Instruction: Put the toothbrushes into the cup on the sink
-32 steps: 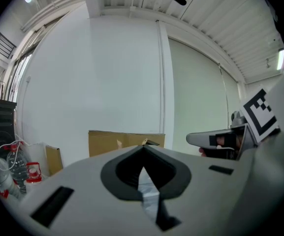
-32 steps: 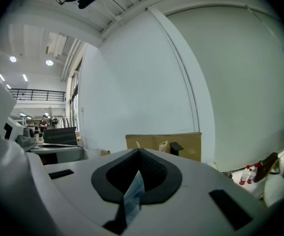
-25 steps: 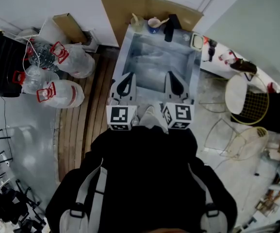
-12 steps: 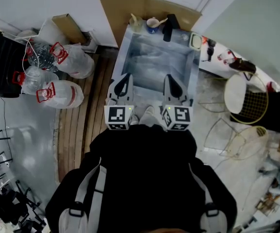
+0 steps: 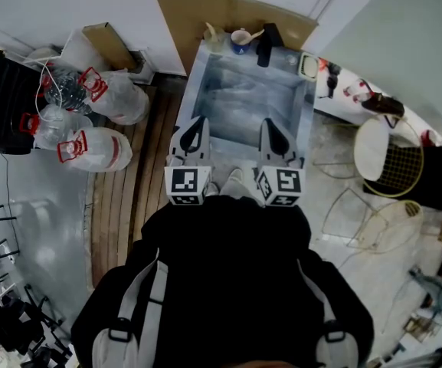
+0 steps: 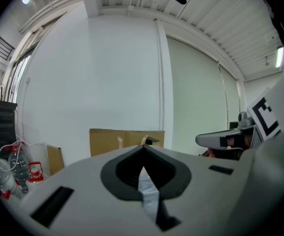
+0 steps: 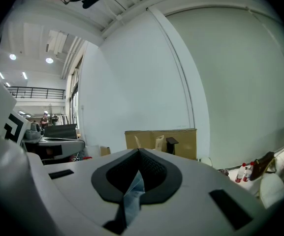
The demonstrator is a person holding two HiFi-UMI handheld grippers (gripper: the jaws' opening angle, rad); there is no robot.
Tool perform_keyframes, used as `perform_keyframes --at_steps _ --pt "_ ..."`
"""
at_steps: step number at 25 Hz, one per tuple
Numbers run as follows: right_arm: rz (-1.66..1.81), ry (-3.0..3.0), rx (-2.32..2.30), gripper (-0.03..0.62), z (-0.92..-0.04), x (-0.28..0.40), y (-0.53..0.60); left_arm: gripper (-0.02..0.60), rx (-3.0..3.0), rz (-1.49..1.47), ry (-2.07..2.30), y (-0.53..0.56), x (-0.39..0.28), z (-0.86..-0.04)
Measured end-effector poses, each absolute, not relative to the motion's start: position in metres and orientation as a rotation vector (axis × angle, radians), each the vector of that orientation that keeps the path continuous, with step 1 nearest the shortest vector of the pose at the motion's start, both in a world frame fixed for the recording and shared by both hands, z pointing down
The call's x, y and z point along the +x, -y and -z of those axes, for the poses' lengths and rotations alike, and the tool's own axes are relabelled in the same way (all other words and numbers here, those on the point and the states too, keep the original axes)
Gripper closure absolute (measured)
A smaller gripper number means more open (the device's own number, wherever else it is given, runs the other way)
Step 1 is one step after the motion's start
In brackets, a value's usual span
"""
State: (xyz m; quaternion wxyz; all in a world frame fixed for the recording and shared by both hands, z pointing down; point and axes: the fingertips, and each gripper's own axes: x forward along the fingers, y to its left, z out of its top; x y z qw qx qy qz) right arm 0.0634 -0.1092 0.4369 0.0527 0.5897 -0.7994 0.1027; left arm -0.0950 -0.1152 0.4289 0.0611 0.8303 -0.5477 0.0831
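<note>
Holding level over the sink's point(image 5: 307, 104) near edge, my left gripper point(image 5: 198, 123) and right gripper point(image 5: 270, 123) are both closed, empty; the cup point(image 5: 241, 40) stands on its far rim.

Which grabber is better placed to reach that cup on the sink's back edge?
Right, marginally: both the right gripper and left gripper hover shut and empty at the sink's near edge, but the cup stands nearer the right's line.
</note>
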Motion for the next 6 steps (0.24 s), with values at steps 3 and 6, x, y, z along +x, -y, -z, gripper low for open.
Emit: perform_keyframes --at_steps 3,6 --pt "-0.319 2.431 1.796 0.591 -0.4369 0.0643 0.1086 0.580 2.516 -0.253 1.654 0.1146 -0.0936 -0.4285" --pt "-0.325 2.430 1.795 0.591 -0.4377 0.0640 0.1084 0.580 2.513 -0.253 1.654 0.1137 -0.0941 -0.4287"
